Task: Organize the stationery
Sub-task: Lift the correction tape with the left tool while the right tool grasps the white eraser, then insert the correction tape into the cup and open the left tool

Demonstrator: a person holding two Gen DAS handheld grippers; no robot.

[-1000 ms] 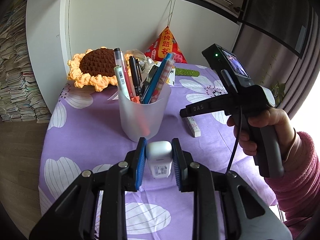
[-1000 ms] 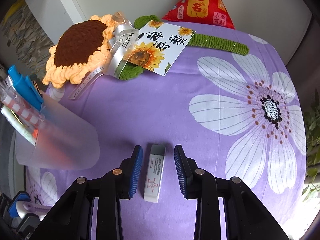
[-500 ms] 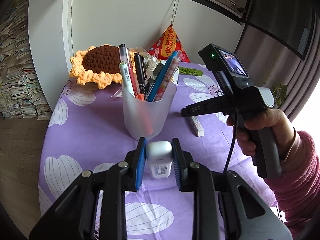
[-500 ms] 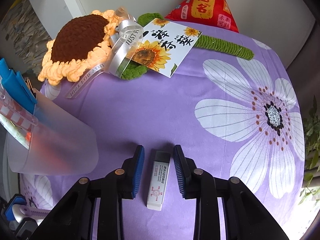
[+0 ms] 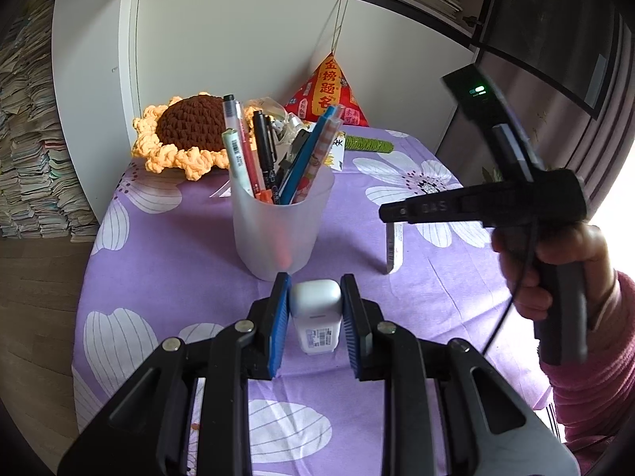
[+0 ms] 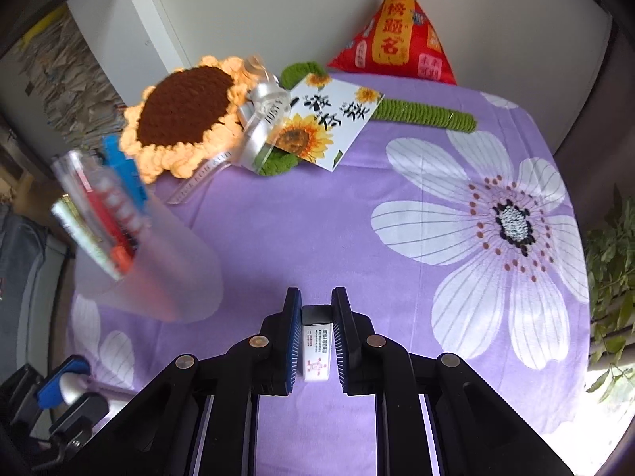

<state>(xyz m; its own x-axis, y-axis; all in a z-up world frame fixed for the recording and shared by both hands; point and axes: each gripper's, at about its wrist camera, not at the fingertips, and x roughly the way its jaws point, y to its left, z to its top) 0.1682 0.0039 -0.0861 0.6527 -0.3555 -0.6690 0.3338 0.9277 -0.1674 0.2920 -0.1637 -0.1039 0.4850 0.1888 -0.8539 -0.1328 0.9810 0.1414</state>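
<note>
My left gripper (image 5: 315,289) is shut on a white correction-tape case (image 5: 316,314) and holds it just in front of the frosted pen cup (image 5: 279,222), which stands on the purple flowered cloth and holds several pens. My right gripper (image 6: 316,303) is shut on a slim white eraser stick (image 6: 316,347) and has it tilted up off the cloth; in the left wrist view the eraser stick (image 5: 393,246) hangs below the right gripper's fingers. The pen cup also shows at the left of the right wrist view (image 6: 158,277), blurred.
A crocheted sunflower (image 5: 186,135) with a green stem (image 6: 424,113), a sunflower card (image 6: 329,123) and a red pyramid ornament (image 6: 393,39) lie at the table's back by the white wall. A plant (image 6: 611,261) stands past the right edge. Paper stacks (image 5: 24,158) stand at left.
My right gripper closed on the eraser stick and lifted it off the cloth. The left gripper, still holding the correction tape, drew back slightly from the cup.
</note>
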